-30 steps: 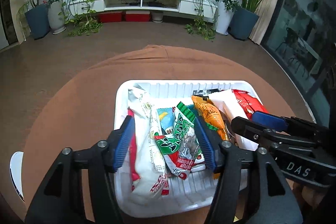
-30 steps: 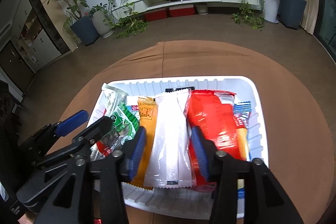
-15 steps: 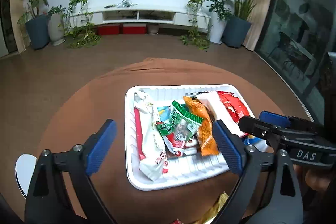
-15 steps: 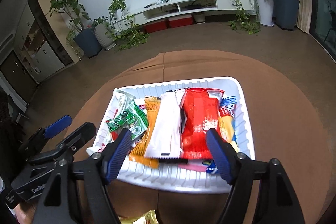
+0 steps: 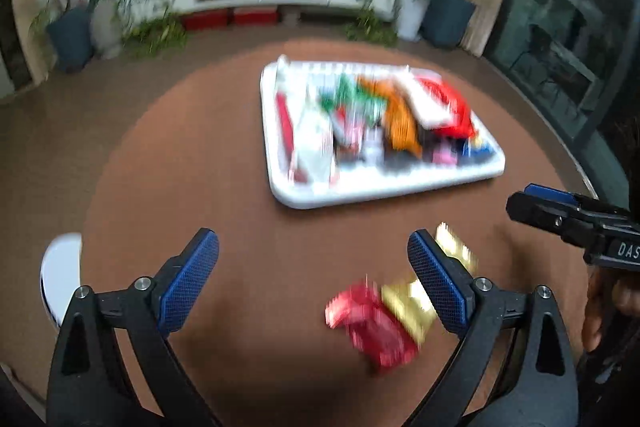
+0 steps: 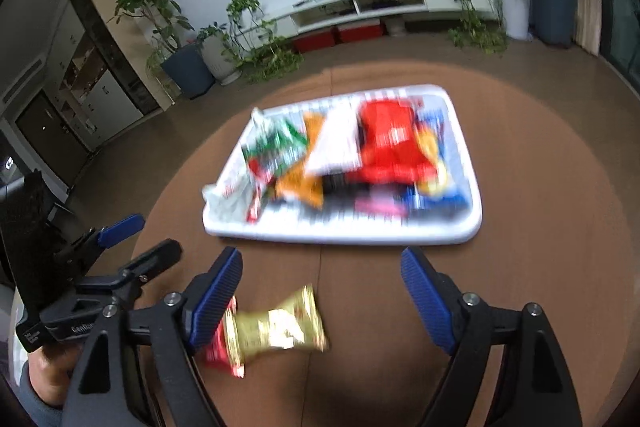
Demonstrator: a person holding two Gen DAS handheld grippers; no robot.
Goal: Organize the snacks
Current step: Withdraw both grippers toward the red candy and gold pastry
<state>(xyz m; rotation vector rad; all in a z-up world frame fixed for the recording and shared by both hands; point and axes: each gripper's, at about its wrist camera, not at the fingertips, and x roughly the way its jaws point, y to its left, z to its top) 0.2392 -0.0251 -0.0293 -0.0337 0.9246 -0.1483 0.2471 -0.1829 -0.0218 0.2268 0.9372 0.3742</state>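
Note:
A white tray (image 5: 384,193) (image 6: 340,233) holding several snack packets sits on the round brown table, blurred by motion. A gold packet (image 6: 276,327) (image 5: 412,303) and a red packet (image 5: 372,327) (image 6: 218,351) lie loose on the table near the front edge. My left gripper (image 5: 314,281) is open and empty, pulled back from the tray, with the loose packets by its right finger. My right gripper (image 6: 322,297) is open and empty, with the gold packet by its left finger.
The brown table (image 5: 200,167) extends around the tray. A white object (image 5: 60,275) sits at the table's left edge. The other gripper shows at the right of the left wrist view (image 5: 576,223) and at the left of the right wrist view (image 6: 100,267).
Both grippers have opened wide and pulled back from over the tray toward the table's front. The loose gold and red packets have come into view.

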